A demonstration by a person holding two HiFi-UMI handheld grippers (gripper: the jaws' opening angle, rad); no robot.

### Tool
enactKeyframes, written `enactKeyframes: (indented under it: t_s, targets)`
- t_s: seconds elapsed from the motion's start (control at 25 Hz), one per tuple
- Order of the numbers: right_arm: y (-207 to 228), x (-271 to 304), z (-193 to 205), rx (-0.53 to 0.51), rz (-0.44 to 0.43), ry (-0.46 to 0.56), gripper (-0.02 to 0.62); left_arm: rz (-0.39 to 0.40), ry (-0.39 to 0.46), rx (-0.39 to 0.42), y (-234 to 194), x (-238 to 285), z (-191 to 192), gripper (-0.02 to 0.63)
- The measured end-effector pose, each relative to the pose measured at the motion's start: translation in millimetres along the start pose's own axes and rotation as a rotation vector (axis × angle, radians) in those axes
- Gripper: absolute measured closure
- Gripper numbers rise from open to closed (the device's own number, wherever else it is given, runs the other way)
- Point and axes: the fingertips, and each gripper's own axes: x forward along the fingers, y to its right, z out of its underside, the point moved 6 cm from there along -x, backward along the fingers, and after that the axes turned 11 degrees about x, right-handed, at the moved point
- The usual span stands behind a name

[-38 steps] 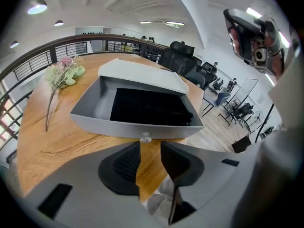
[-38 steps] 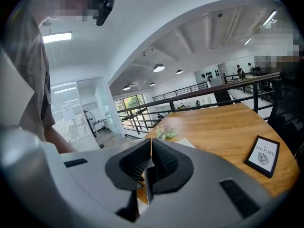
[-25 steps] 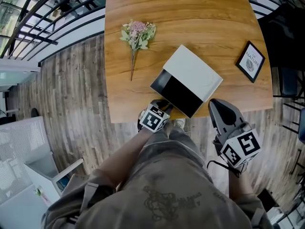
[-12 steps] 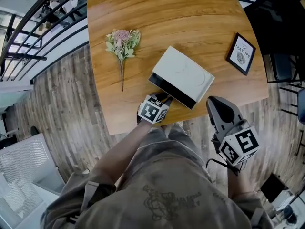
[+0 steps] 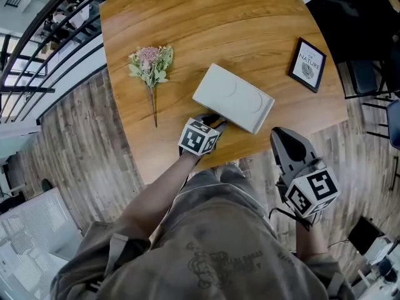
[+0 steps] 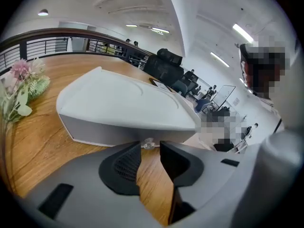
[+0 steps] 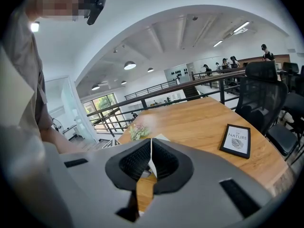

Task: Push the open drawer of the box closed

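The white box [image 5: 232, 97] lies on the wooden table [image 5: 187, 17], its drawer pushed in flush with the box body. My left gripper [image 5: 214, 121] sits right at the drawer front [image 6: 118, 129]. Its jaws are opening, and the small clear knob [image 6: 148, 143] sits in the gap at the fingertips with neither pad pressing on it. In the left gripper view my left gripper [image 6: 150, 147] fills the bottom of the picture. My right gripper [image 5: 284, 137] hangs off the table's near edge, to the right of the box, shut with nothing in it [image 7: 151, 146].
A small bunch of pink flowers [image 5: 150, 67] lies left of the box. A black picture frame [image 5: 307, 64] lies near the table's right edge. A black office chair [image 7: 261, 89] stands to the right of the table. A railing [image 5: 50, 30] runs along the far left.
The dark open drawer has slid into the box and no longer shows. My left gripper moved forward with it. The right gripper stayed where it was.
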Motion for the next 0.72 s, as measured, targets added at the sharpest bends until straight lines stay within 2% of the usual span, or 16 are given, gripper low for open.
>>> enactKeyframes:
  t_s: [0.08, 0.2, 0.32, 0.4, 0.56, 0.72]
  targets:
    - [-6, 6, -5, -0.014, -0.013, 0.010, 0.561, -0.005, 0.025, -0.014, 1, -13, -1, 0.469]
    - [-18, 14, -17, -0.034, -0.049, 0.036, 0.561, -0.025, 0.106, -0.016, 0, -47, -12, 0.471]
    - [-33, 19, -39, 0.037, -0.137, 0.099, 0.561, -0.071, 0.225, 0.014, -6, -93, -35, 0.505]
    - [-45, 18, -58, 0.051, -0.176, 0.144, 0.561, -0.101, 0.300, 0.050, -7, -126, -53, 0.529]
    - [-73, 11, -95, -0.059, -0.203, 0.231, 0.561, -0.138, 0.447, 0.136, -5, -195, -88, 0.571]
    - [-101, -5, -123, -0.111, -0.255, 0.320, 0.561, -0.196, 0.549, 0.289, 10, -261, -121, 0.581]
